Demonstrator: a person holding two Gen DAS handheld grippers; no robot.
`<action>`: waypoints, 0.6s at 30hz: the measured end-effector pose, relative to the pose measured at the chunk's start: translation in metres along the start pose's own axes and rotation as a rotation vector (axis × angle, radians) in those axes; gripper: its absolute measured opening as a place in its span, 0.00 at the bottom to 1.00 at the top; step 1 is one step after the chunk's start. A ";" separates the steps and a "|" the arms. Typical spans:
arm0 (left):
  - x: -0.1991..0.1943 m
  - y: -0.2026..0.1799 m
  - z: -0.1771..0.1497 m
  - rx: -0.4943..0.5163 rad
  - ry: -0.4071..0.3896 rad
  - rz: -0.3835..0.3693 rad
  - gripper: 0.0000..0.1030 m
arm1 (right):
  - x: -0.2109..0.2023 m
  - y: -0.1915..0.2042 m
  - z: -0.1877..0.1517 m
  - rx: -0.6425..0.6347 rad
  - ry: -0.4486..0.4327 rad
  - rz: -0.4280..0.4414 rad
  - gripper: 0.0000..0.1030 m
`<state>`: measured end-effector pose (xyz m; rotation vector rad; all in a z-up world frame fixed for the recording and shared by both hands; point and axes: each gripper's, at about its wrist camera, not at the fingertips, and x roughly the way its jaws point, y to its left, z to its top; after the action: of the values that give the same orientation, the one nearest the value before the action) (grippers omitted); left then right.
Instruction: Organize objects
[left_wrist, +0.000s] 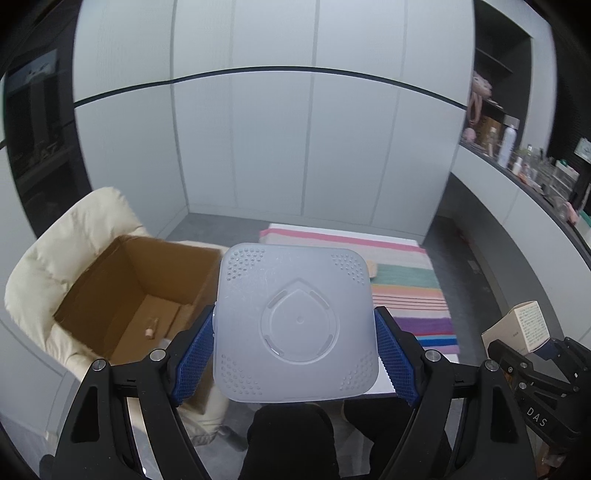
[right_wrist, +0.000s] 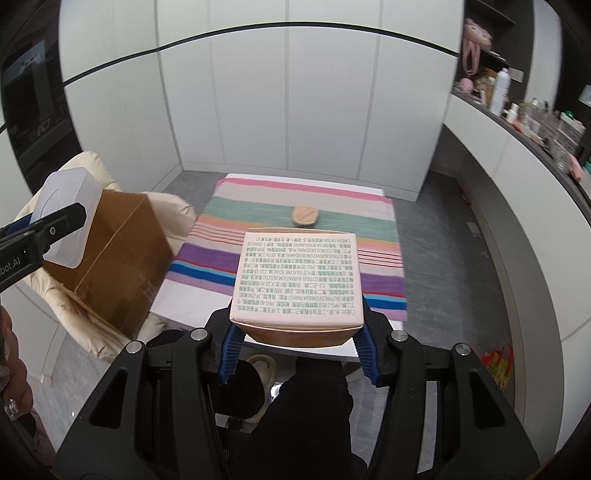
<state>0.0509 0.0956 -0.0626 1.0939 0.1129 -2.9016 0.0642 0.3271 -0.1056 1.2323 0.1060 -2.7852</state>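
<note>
My left gripper (left_wrist: 295, 328) is shut on a translucent white plastic box (left_wrist: 295, 321), held in the air just right of an open cardboard box (left_wrist: 129, 291). The plastic box also shows in the right wrist view (right_wrist: 68, 218), over the cardboard box (right_wrist: 122, 258). A small tan object (left_wrist: 150, 329) lies inside the cardboard box. My right gripper (right_wrist: 297, 325) is shut on a cream carton with green print (right_wrist: 297, 273), held above the striped cloth (right_wrist: 295, 236). The carton shows at the right in the left wrist view (left_wrist: 517, 328).
The cardboard box rests on a cream padded chair (left_wrist: 62, 251). A small oval tan object (right_wrist: 304, 215) lies on the striped cloth, which covers a low white table (right_wrist: 192, 295). A counter with bottles (right_wrist: 517, 107) runs along the right wall. White cabinets stand behind.
</note>
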 end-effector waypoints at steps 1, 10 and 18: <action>0.000 0.007 -0.001 -0.011 0.001 0.011 0.80 | 0.003 0.007 0.001 -0.012 0.002 0.011 0.52; -0.007 0.067 -0.012 -0.109 0.003 0.115 0.80 | 0.018 0.076 0.008 -0.156 0.001 0.143 0.52; -0.013 0.117 -0.023 -0.187 0.016 0.204 0.81 | 0.029 0.149 0.005 -0.304 0.010 0.268 0.53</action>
<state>0.0833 -0.0188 -0.0773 1.0312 0.2519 -2.6415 0.0585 0.1774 -0.1273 1.0951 0.3264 -2.4249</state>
